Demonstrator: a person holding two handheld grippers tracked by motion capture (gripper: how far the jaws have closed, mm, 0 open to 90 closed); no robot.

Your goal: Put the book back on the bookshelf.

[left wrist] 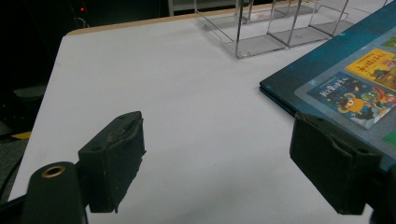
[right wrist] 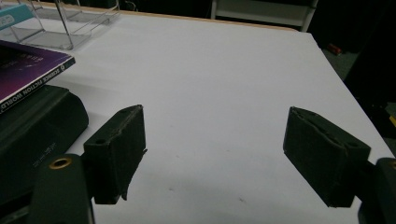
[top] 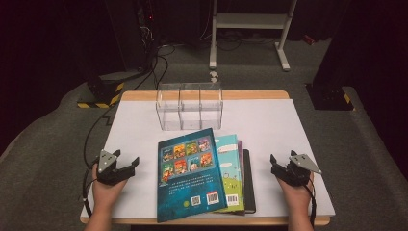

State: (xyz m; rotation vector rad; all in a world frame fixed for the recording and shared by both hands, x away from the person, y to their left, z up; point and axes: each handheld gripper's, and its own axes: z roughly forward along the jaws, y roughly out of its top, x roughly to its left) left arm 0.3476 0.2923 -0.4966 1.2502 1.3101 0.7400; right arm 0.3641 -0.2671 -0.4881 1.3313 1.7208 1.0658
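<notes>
1. High view: I judge this the opening step, before any grasp. My left hand-held gripper [top: 127,167] and my right hand-held gripper [top: 278,166] rest on the white counter [top: 269,120], one on each side of a stack of books [top: 204,173], and both stand wide open with nothing in them. The top book, a glossy teal picture book [top: 187,173], lies flat and slightly askew on the thinner ones under it. Behind the stack stands a clear acrylic organizer [top: 190,107] with three upright slots, all bare.

2. Left gripper view: My black rubbery pads [left wrist: 114,158] gape over the matte counter. The teal book's hard, thin corner [left wrist: 280,91] lies just beside the far jaw. The next move, I reckon, calls for sliding a jaw under that edge.

3. Right gripper view: My jaws are apart and free. A purple-spined book [right wrist: 32,70] lies on a thick, dark, round-edged volume [right wrist: 42,126] near my left jaw.
</notes>
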